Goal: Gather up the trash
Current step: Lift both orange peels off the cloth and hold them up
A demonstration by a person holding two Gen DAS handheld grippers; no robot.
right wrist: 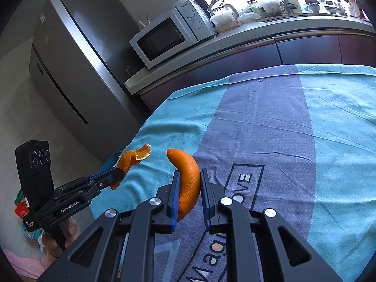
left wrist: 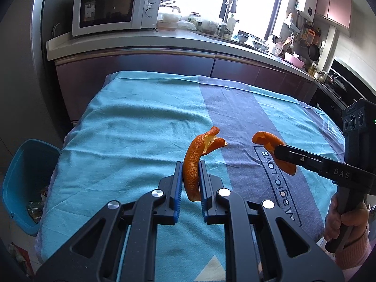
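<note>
My left gripper (left wrist: 190, 166) is shut on a long curled strip of orange peel (left wrist: 195, 159) and holds it above the table. My right gripper (right wrist: 189, 175) is shut on a second, thicker piece of orange peel (right wrist: 188, 178), also held above the cloth. In the left wrist view the right gripper (left wrist: 279, 152) comes in from the right with its peel (left wrist: 265, 141). In the right wrist view the left gripper (right wrist: 119, 172) shows at the left with its strip (right wrist: 134, 157). A blue trash bin (left wrist: 25, 183) stands on the floor left of the table.
The table is covered by a teal and purple cloth (left wrist: 141, 122). Behind it runs a kitchen counter (left wrist: 164, 44) with a microwave (left wrist: 112, 9) and dishes. A steel fridge (right wrist: 77, 70) stands at the left. A hob (left wrist: 338, 87) is at the far right.
</note>
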